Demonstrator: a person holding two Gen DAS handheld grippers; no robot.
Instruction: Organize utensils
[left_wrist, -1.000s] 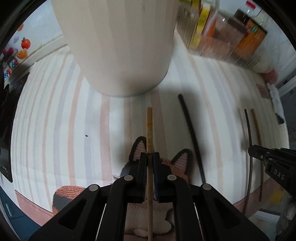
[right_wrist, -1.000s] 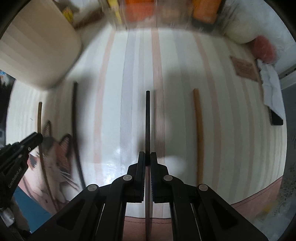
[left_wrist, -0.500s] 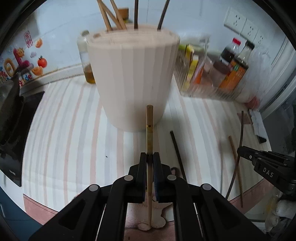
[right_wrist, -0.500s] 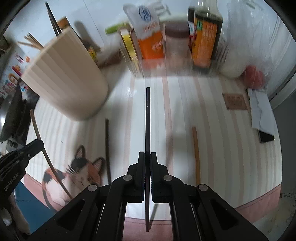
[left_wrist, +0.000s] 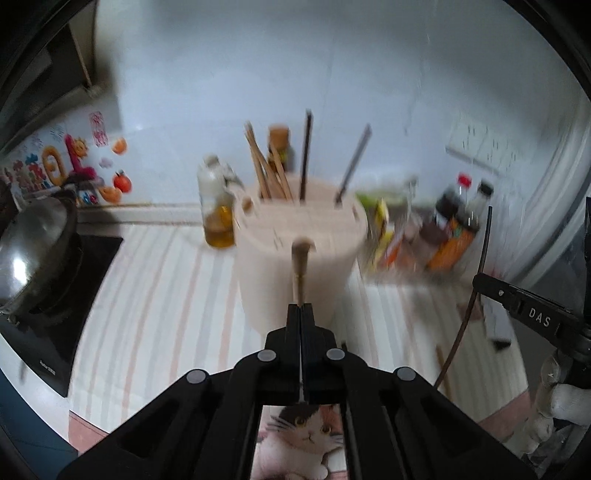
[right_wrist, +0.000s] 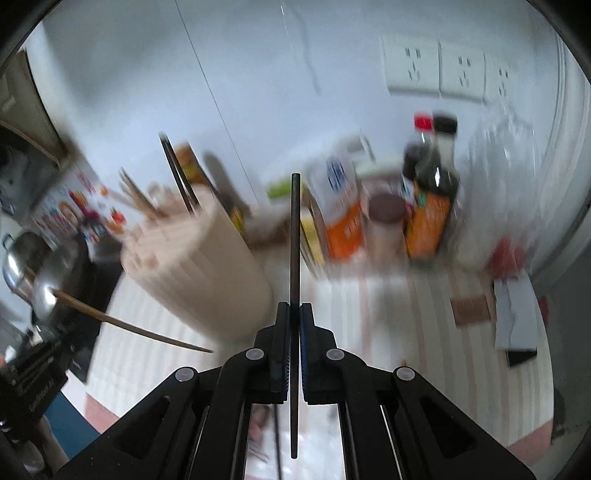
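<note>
Both views are taken from above the striped counter (left_wrist: 155, 295), faced towards the white tiled wall at 12 o'clock. The tall cream ribbed holder (left_wrist: 299, 258) (right_wrist: 199, 277) is shared, nearer in the left view.

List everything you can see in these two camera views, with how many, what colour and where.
wooden chopstick: one, light wood, in the left claw
black chopstick: one, black, in the right claw
utensil holder: one, beige, centre of the counter, several chopsticks standing in it
oil bottle: one, clear with yellow oil, left of the holder
sauce bottles: two, dark, at the back right
wok: one, metal, far left on the stove
striped mat: one, white and pink, over the counter
wall sockets: three, white, upper right
left claw: shut on the wooden chopstick
right claw: shut on the black chopstick
</note>
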